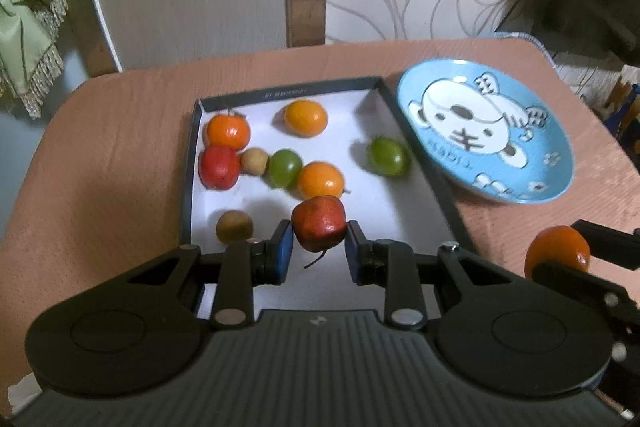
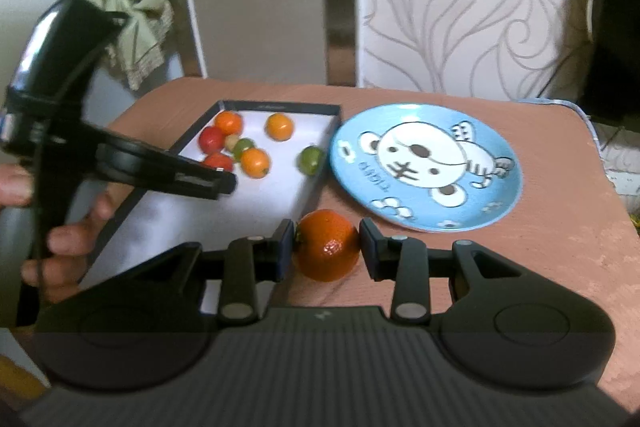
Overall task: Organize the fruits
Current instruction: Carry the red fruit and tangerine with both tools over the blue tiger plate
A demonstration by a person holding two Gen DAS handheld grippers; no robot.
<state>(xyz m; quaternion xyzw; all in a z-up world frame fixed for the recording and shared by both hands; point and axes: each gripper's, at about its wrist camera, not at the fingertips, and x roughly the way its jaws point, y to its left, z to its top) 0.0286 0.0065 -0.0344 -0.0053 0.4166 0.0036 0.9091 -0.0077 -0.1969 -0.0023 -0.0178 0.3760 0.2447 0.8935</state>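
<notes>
The left gripper (image 1: 319,249) is clamped on a red apple (image 1: 319,227), its blue pads (image 1: 285,247) pressed to the fruit's sides and the stem hanging free below, so the apple seems lifted just clear of the box (image 1: 194,163) floor, probably for a carry out. The right gripper (image 2: 327,247) likewise grips an orange (image 2: 327,245), held over the bare table (image 2: 540,259) just past the box's near right corner; in the left wrist view that orange (image 1: 558,253) shows at about 4 o'clock from the apple. A hand (image 2: 60,247) wraps the left gripper's handle at the box's left side. Beyond the apple, the box holds the rest of the fruit: a brown one (image 1: 234,225) at 9 o'clock, an orange one just beyond at 12, a green one (image 1: 285,167) and a red one (image 1: 219,167) toward 10 and 11, another green (image 1: 388,155) at 1 o'clock near the right wall. The blue plate (image 1: 558,183), at 2 o'clock beside the box, lies empty; judging by the task, both fruits are likely bound there, and the right one is nearer.
</notes>
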